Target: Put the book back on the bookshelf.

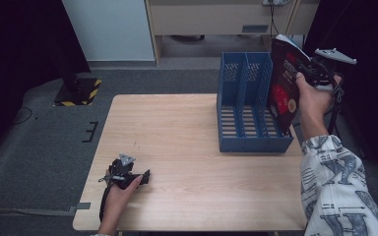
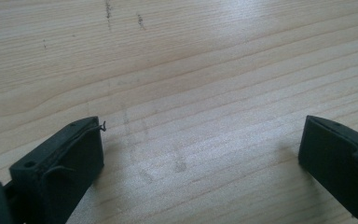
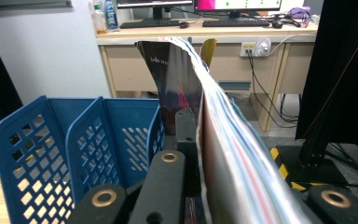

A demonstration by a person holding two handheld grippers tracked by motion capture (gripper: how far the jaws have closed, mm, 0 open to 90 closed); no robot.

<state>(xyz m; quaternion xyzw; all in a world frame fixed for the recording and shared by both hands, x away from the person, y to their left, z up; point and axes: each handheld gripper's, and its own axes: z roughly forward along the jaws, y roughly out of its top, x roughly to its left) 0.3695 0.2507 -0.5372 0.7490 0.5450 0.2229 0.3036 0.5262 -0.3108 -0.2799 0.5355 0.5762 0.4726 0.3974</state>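
Note:
A thin book with a dark red cover (image 1: 281,86) hangs upright over the right end of a blue slotted file rack (image 1: 248,142). My right gripper (image 1: 309,70) is shut on the book's right edge, held in a hand with a patterned sleeve. In the right gripper view the book (image 3: 233,154) runs edge-on between the jaws of the right gripper (image 3: 200,133), with the rack (image 3: 51,149) to its left. My left gripper (image 1: 145,177) rests on the wooden table (image 1: 177,123) near the front left. Its jaws, in the left gripper view (image 2: 204,135), stand wide apart over bare wood (image 2: 191,70).
The rack stands at the table's back right corner with its compartments open at the top. A black stand with a yellow-and-black striped base (image 1: 76,91) sits on the floor at the back left. A desk with monitors (image 3: 205,32) is behind the rack.

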